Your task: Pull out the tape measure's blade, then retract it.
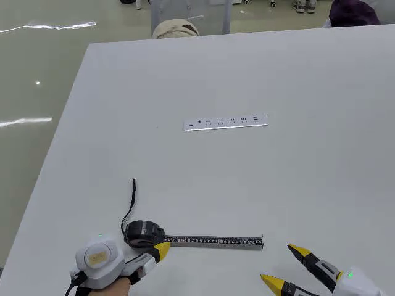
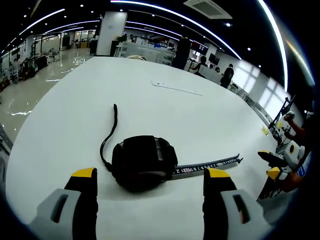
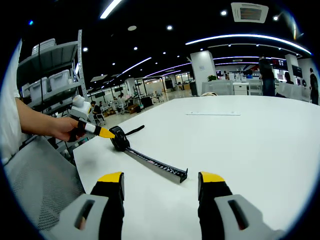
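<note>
White worktop (image 1: 247,74) carries everything. Power strip (image 1: 225,122) lies flat mid-worktop, well apart from the rest. Tape measure (image 1: 144,233), black case, sits near the front-left edge w/ blade (image 1: 213,241) drawn out flat to the right; strap (image 1: 131,203) trails behind. L hand-held gripper (image 2: 150,175): jaws apart either side of the case, contact unclear. R hand-held gripper (image 1: 286,266): jaws apart, empty, near the blade's end.
</note>
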`<state>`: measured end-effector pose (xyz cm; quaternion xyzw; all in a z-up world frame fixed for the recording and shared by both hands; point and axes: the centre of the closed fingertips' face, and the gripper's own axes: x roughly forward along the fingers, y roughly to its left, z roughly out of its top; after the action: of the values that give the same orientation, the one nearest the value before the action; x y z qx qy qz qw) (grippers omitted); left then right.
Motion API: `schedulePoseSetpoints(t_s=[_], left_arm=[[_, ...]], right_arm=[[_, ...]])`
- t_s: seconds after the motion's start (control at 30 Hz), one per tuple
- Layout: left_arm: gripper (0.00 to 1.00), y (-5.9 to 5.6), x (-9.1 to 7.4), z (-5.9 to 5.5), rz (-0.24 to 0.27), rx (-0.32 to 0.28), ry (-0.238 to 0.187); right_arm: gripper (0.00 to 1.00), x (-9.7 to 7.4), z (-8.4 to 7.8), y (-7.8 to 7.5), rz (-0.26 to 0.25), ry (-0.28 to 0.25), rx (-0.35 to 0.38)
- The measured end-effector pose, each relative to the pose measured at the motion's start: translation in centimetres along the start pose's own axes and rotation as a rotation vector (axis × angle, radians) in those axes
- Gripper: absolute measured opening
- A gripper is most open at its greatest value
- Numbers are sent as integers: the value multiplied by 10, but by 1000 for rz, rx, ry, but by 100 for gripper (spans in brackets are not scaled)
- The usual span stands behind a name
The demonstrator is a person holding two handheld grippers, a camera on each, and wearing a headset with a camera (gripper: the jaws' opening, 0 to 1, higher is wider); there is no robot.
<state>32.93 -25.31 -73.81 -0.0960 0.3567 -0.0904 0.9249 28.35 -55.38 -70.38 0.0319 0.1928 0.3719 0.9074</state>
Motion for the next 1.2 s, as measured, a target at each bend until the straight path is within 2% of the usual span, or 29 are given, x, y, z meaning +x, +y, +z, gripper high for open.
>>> schedulePoseSetpoints(t_s=[0.53,0.87,1.2], left_arm=[[85,0,14,1,32,5,7],[82,-3,20,0,25,-26,10],[78,-2,24,-2,36,-42,20]], right_arm=[[58,-5,1,-2,-5,-16,17],[57,-10,4,-4,-9,-36,49],[56,-12,0,-2,-2,-24,56]])
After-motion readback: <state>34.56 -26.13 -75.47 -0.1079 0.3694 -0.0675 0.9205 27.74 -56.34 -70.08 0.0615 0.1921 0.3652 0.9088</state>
